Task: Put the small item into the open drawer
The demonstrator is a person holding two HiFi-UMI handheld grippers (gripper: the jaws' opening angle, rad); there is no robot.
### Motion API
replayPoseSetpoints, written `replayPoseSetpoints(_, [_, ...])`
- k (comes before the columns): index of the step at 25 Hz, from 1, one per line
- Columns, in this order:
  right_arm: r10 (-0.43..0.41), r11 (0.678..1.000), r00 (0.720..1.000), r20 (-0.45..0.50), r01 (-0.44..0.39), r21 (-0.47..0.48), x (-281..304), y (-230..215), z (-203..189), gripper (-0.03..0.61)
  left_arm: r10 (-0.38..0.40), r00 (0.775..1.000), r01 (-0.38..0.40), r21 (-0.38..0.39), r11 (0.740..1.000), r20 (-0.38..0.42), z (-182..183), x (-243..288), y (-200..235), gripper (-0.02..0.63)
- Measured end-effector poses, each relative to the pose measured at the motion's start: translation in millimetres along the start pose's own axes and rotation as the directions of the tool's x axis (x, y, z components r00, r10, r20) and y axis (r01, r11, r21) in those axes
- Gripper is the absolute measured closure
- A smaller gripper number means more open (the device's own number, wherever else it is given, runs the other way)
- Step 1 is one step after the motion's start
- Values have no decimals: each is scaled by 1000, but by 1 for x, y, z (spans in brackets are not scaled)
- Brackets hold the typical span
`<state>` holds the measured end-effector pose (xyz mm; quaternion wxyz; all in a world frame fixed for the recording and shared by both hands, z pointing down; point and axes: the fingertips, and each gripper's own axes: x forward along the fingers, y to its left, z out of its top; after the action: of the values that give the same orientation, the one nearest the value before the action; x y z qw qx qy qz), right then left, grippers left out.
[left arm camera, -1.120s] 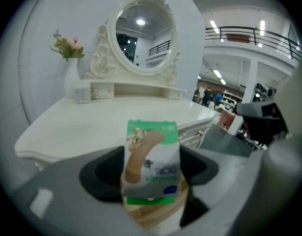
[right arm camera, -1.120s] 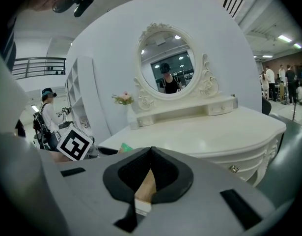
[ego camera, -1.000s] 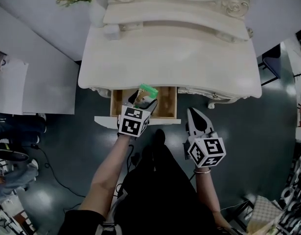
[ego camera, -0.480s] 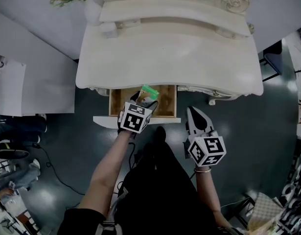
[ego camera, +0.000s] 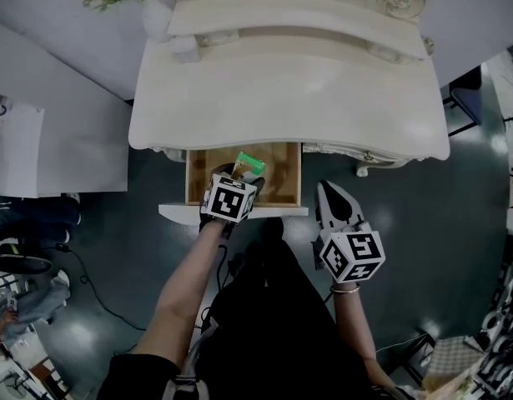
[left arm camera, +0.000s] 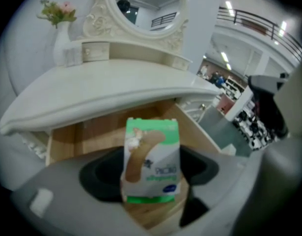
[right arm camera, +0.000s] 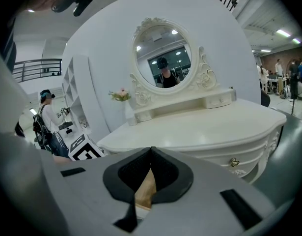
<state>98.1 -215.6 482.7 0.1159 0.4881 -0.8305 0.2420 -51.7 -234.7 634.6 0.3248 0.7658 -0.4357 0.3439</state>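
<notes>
The white dressing table (ego camera: 289,98) fills the upper middle of the head view, and its overhanging top is your biggest hazard: lift or push forward too far and the gripper or its load will likely knock the underside of that edge. Just below it, at the centre of the frame, the open drawer (ego camera: 203,180) shows its bare wooden floor. Its side walls leave limited room, so a sideways drift could catch a jaw on the right wall. Your left gripper (ego camera: 239,175) reaches over the drawer front with its jaws drawn in narrow on the sides of a green-and-white plaster packet (left arm camera: 151,160). The packet stands upright between the pads, over the middle to right part of the drawer. I cannot tell whether its lower edge touches the wood yet. If you let go from height, the light packet may tip, land on edge against a wall, or stand proud enough to foul the table when the drawer shuts. It may also cling to one pad and come back out with it. Your right gripper (ego camera: 333,197), at the lower right of the drawer, has its jaws together on nothing. It sits close to the drawer front's right end, and a careless nudge there could push the drawer inward under the packet.
</notes>
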Motion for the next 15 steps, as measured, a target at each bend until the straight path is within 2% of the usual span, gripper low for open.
replayPoseSetpoints(4, [-9,1000,1000,-4,10,6,-3,-4,-4,574,-3,997,4,20,1000,-79,-11,9,1,266])
replayPoseSetpoints(11, [-21,1000,1000,-16,21,23,-4,-10,-10,574,-4,991,12,54,998,-136,-10,33,2,265])
replayPoseSetpoints(15, [-17,999,1000,-25,18,30,-4,-11,-14,574,-3,978,18,70,997,-207,-10,43,5,265])
